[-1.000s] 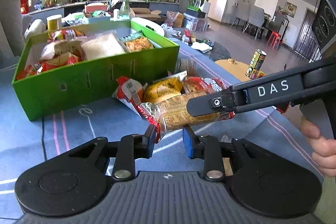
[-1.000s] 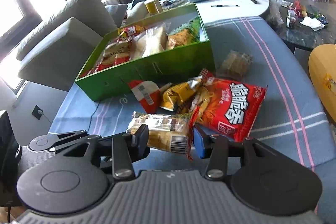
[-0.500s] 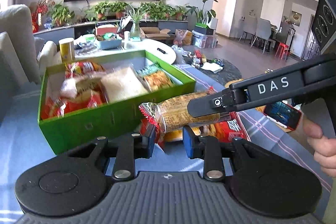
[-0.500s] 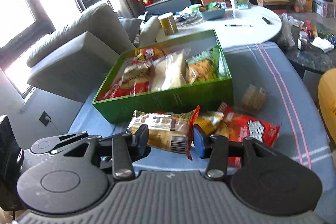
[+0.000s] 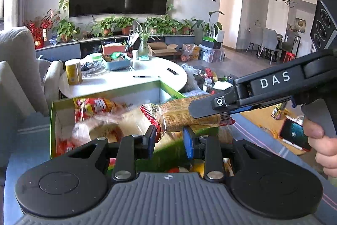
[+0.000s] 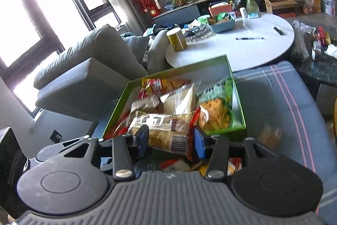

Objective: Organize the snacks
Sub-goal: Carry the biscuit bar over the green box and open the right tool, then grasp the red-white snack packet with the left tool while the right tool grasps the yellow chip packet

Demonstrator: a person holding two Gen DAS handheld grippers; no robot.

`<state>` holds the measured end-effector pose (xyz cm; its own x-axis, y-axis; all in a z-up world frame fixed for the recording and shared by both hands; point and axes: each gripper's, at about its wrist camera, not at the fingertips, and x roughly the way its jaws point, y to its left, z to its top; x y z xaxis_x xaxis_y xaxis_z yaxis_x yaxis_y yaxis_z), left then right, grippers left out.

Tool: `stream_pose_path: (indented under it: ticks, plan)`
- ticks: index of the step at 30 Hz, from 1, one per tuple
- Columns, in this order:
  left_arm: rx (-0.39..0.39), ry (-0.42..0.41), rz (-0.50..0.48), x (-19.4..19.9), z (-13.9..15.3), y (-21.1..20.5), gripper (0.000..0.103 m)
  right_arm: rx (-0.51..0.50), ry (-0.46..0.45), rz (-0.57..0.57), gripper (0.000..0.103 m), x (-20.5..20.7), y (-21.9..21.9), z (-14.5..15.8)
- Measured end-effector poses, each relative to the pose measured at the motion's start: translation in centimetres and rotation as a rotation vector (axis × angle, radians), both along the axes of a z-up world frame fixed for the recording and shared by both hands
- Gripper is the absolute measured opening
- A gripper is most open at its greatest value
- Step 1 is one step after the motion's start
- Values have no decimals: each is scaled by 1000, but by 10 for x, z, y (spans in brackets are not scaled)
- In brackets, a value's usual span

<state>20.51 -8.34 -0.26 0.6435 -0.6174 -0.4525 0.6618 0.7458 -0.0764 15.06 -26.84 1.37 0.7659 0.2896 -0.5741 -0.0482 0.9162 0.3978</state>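
Observation:
A long tan snack packet with red crimped ends (image 5: 181, 115) (image 6: 166, 130) hangs in the air above the front wall of the green box (image 5: 170, 90) (image 6: 238, 104). My left gripper (image 5: 168, 138) is shut on its left red end. My right gripper (image 6: 171, 140) is shut on its other end; its fingers (image 5: 210, 104) reach in from the right in the left wrist view. The box holds several snack bags, blurred, among them a red and yellow one (image 6: 162, 83) and a green one (image 6: 214, 102).
The box stands on a blue striped cloth (image 6: 280, 98). More snack bags (image 6: 179, 163) lie on the cloth below the grippers. A white round table (image 6: 242, 45) with a yellow can (image 6: 177, 39) stands behind; a grey sofa (image 6: 90, 69) is at the left.
Both grippers have lifted the tan packet off the snack pile and carried it up and forward over the green box. The remaining bags stay on the cloth below.

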Motion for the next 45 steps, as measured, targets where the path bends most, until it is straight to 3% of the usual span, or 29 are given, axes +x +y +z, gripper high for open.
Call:
stream_pose_path:
  ticks: [12, 21, 23, 24, 26, 27, 30, 34, 38, 45]
  plan:
    - [11, 6, -2, 85, 3, -34, 26, 14, -4, -26, 92, 73, -27, 5]
    - [-10, 118, 45, 139, -15, -50, 26, 37, 30, -74, 92, 123, -44, -10]
    - [3, 138, 47, 143, -17, -52, 35, 30, 30, -85, 92, 129, -45, -14]
    - [2, 139, 56, 143, -16, -51, 43, 18, 39, -97, 92, 132, -45, -16]
    - [-19, 114, 80, 138, -13, -44, 73, -21, 49, -126, 103, 133, -45, -17]
    - [-25, 94, 77, 133, -11, -41, 76, -41, 40, -141, 103, 130, -45, -17]
    - [-20, 78, 92, 124, -4, -32, 76, -95, 2, -169, 103, 114, -46, -14]
    - [-86, 131, 75, 107, 4, -13, 76, -96, 5, -175, 103, 94, -54, -13]
    - [-102, 157, 35, 82, 7, -4, 76, -110, 30, -168, 103, 70, -60, -16]
    - [-61, 191, -4, 34, -2, 8, 76, -99, 42, -47, 103, 24, -62, -28]
